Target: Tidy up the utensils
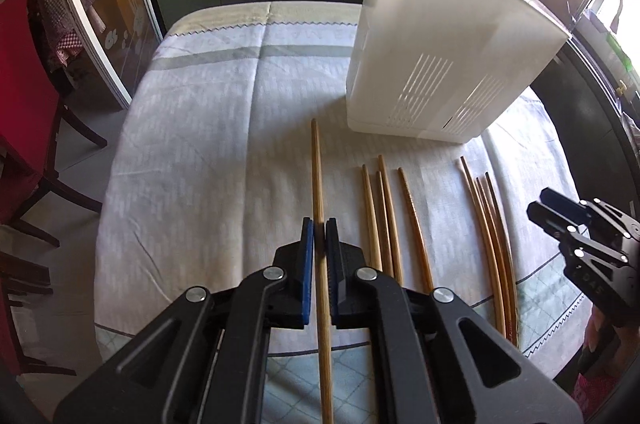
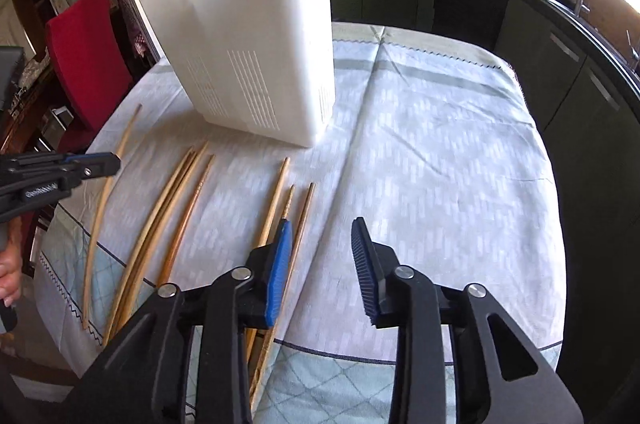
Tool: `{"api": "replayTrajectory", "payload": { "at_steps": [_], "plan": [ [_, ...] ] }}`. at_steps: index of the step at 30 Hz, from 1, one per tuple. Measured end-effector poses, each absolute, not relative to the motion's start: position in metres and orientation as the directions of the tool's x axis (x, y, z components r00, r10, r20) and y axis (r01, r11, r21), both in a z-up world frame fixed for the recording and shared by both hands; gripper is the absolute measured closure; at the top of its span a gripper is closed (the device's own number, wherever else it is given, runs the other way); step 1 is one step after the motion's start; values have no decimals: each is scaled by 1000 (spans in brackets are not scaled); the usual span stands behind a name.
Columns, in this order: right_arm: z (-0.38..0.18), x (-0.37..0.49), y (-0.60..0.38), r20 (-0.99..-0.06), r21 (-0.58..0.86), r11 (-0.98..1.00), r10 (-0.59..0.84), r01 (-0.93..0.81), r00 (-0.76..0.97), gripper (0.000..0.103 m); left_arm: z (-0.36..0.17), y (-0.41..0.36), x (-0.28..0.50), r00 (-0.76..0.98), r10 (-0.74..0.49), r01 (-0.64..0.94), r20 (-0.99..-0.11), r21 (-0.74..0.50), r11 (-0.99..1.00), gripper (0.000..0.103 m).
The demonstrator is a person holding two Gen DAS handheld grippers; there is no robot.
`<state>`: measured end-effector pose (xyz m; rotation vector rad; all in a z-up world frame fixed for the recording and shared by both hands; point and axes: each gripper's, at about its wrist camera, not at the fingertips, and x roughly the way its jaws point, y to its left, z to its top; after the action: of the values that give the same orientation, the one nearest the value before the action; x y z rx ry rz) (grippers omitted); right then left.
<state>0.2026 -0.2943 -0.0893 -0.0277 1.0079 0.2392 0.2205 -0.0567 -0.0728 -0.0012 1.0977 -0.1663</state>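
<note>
Left gripper (image 1: 319, 224) pinches one chopstick (image 1: 317, 167) over the table (image 1: 192, 143), short of the white holder (image 1: 440, 47), right gripper (image 2: 320, 244) hangs spread (idle), and that thin, far-back grip could let it swivel and miss the rim.

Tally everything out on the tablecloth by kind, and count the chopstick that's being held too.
Chopsticks: 8 (7 lying on the tablecloth, 1 in the left claw)
White container: 1
Total: 9
</note>
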Motion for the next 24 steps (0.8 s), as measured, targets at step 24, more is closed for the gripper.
{"api": "replayTrajectory", "payload": {
  "at_steps": [24],
  "plan": [
    [-123, 230, -262, -905, -7, 971, 95, -239, 415, 97, -39, -50, 187, 546, -189, 184, -816, -103, 978, 97]
  ]
}}
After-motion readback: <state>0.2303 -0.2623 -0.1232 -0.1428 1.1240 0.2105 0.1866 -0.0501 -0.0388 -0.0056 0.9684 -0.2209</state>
